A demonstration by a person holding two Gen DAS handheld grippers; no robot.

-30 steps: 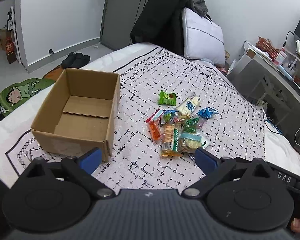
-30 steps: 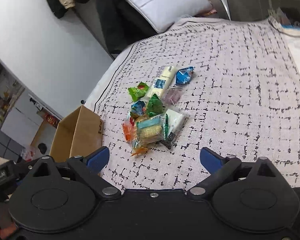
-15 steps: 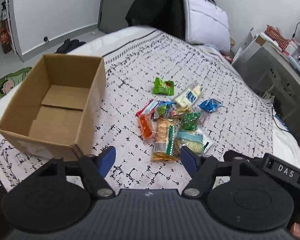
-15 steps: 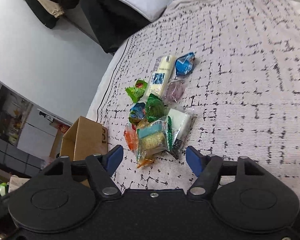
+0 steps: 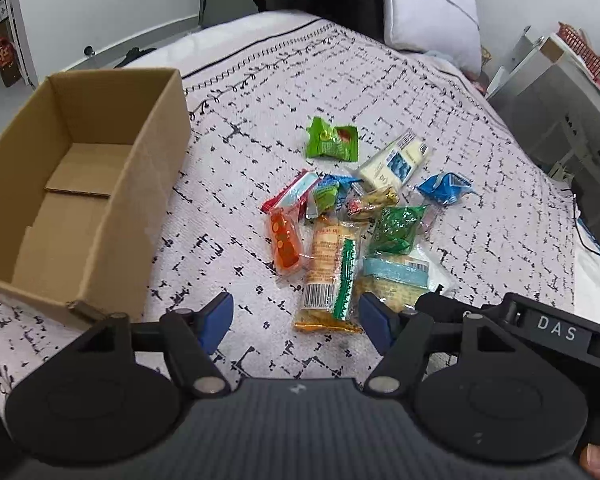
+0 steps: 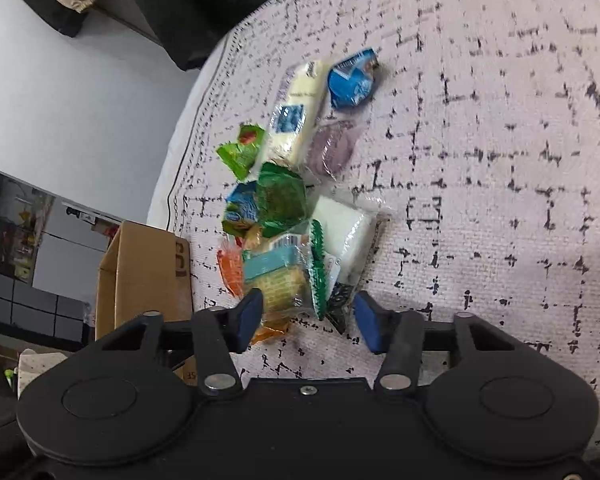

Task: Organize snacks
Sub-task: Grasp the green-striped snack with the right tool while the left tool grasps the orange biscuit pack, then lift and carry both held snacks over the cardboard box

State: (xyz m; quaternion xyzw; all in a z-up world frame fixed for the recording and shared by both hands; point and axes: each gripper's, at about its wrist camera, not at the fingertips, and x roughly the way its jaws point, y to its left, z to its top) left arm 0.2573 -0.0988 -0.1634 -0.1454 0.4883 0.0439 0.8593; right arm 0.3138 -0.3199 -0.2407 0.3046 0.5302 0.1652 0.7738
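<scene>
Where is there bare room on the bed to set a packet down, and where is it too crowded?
Free: the patterned bedspread between the open brown cardboard box and the pile of wrapped snacks; the stretch beyond the green packet toward the white pillow; the spread right of the pile in the right wrist view. The box floor is bare. Crowded: the overlapping pile itself.

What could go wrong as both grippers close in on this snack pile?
The packets overlap: the cracker pack between the right gripper fingers lies against the green-edged packet, so its closing jaws may grab two or drag the pile. The left gripper, open, heads for the long biscuit pack close beside it, so the grippers may collide. The cardboard box sits at the bed's edge; a nudge might tip it off.
</scene>
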